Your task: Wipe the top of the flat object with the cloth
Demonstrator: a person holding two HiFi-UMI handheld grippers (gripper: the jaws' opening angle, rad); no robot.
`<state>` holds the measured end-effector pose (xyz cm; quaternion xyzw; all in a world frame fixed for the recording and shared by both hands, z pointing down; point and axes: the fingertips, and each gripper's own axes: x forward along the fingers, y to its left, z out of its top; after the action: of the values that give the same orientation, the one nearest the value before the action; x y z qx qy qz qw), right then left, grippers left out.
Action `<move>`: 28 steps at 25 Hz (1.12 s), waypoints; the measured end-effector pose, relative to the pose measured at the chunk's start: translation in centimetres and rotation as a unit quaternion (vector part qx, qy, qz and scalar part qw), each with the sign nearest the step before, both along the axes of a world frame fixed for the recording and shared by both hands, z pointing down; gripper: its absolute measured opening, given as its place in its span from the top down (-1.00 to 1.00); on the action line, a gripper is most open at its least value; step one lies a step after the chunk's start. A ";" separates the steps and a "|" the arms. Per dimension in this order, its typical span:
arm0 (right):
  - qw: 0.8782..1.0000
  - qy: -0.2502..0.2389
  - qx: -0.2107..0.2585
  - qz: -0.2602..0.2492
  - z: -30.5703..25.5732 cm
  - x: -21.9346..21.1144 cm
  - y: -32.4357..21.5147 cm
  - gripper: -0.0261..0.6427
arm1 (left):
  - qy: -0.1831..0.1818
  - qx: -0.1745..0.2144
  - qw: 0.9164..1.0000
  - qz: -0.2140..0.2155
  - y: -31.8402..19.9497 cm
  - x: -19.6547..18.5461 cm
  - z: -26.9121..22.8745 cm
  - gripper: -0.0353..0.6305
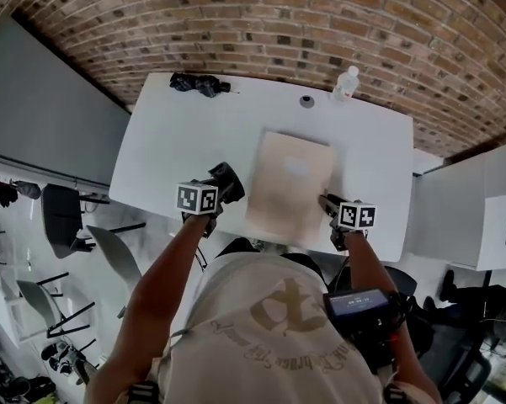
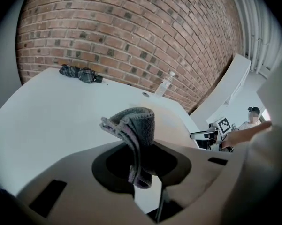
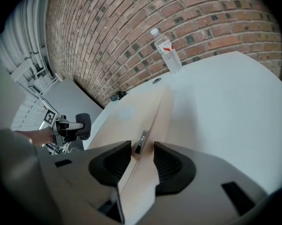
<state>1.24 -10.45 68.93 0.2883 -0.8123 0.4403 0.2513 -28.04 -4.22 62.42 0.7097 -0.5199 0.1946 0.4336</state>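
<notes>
The wiping itself has not begun. This looks like the set-up step, with the cloth in hand and the flat object being steadied.

The left gripper (image 2: 141, 167) is pressed together on a grey cloth (image 2: 135, 125). A folded wad of it stands up out of the jaws, and a short tail hangs below them. In the head view this gripper (image 1: 228, 181) hovers over bare table (image 1: 177, 141), just off the left edge of the flat object (image 1: 288, 183). The cloth is not touching the object.

The right gripper (image 3: 141, 159) has its jaws spread wide, astride the near right edge of the flat object (image 3: 131, 110). The beige edge runs straight up between the two pads. I judge that they are around it and not clamped on it, as nothing shows them biting. Ahead of these jaws the object's top stretches away, pale and uncovered, towards a clear bottle (image 3: 167, 50) at the far side of the table.

The next move, as I read it, belongs to the left gripper. It should carry the cloth to its right, over the object's edge, and lower it until the wad lies flat on the top. Then it should draw the cloth across in strokes — with light downward pressure only, since the light object could slide. The right gripper would need to close on the edge, or at least brace it, before the first stroke.
</notes>
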 end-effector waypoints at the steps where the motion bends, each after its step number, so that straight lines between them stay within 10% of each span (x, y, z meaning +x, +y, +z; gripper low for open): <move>1: 1.000 0.003 0.001 0.006 0.0 -0.1 0.0 0.44 | 0.003 0.003 1.000 0.004 -0.8 -0.2 0.0 0.59; 16: 0.997 -0.004 -0.035 0.071 -0.2 -0.1 0.2 0.44 | -0.004 0.020 0.997 0.079 -12.7 -1.0 2.2 0.59; 28: 0.994 -0.007 -0.041 0.097 0.0 -0.1 0.1 0.40 | -0.098 0.029 0.983 0.151 -19.8 0.9 5.8 0.59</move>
<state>1.16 -10.38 68.98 0.3526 -0.7632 0.4976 0.2135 -27.15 -24.02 68.19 0.7698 -0.4521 0.3117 0.3252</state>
